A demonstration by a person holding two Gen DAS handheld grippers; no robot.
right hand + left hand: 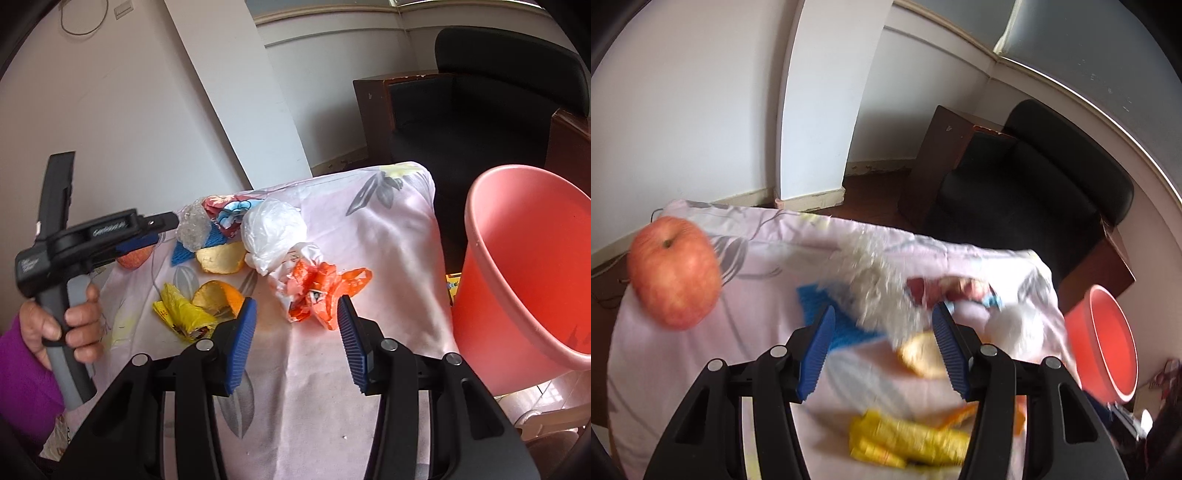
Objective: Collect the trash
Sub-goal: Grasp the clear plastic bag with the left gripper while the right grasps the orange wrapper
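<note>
Orange crumpled bag [321, 295] lies on the cloth-covered bench [399, 236], at 12 o'clock just beyond the right gripper [297, 332], fingers wide apart, empty. Left gripper [882, 350] hovers over a clear wrapper [875, 288], fingers wide, holding nothing. Pink bucket [517, 258] stands at 3 o'clock; apple [674, 271] at 10 o'clock.

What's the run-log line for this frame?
left tongs: open, over clear crumpled plastic | right tongs: open, at orange bag | red bucket: right of table
</note>
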